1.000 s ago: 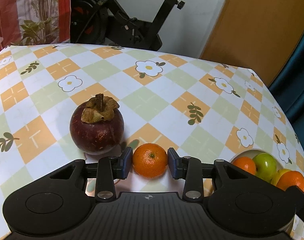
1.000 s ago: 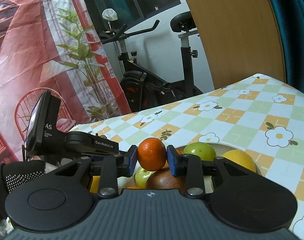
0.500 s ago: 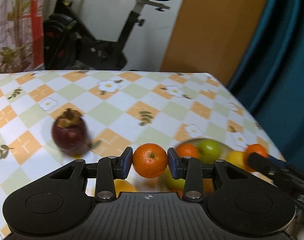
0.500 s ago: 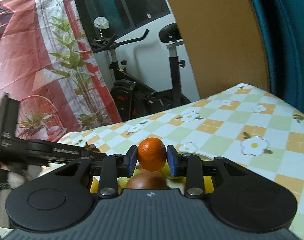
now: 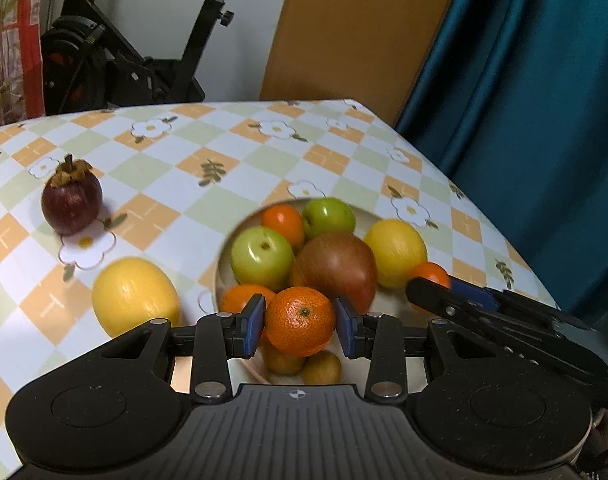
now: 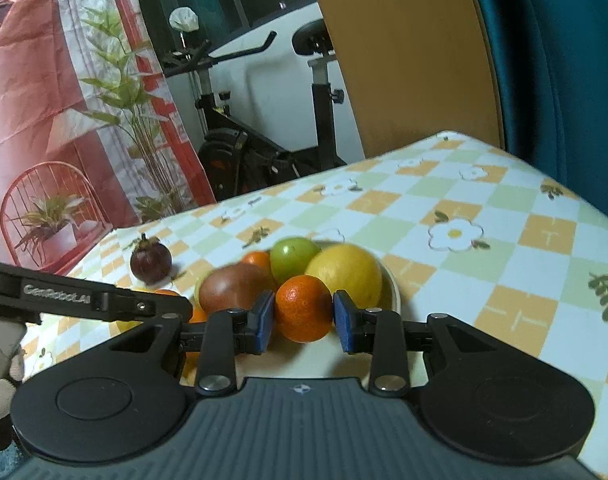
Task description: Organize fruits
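Observation:
My left gripper (image 5: 300, 327) is shut on a tangerine (image 5: 300, 314), held over the near edge of a cream bowl (image 5: 223, 264). The bowl holds green apples (image 5: 263, 257), a red apple (image 5: 336, 270), a lemon (image 5: 396, 252) and tangerines. On the cloth to the left lie a mangosteen (image 5: 72, 202) and a second lemon (image 5: 135, 295). My right gripper (image 6: 303, 321) is shut on another tangerine (image 6: 303, 304) at the near side of the same bowl (image 6: 394, 292). In the left wrist view its finger (image 5: 444, 300) reaches in from the right.
The table wears a checked cloth with flowers (image 5: 280, 130); its right edge runs beside a teal curtain (image 5: 524, 100). An exercise bike (image 5: 152, 60) and a wooden panel (image 5: 344, 28) stand behind. A gloved hand (image 6: 0, 380) carries the left gripper's arm (image 6: 64, 298).
My left gripper has swung right with its tangerine, from beside the mangosteen to over the bowl. My right gripper has shifted a little with its tangerine, and the bowl now sits lower and nearer in its view.

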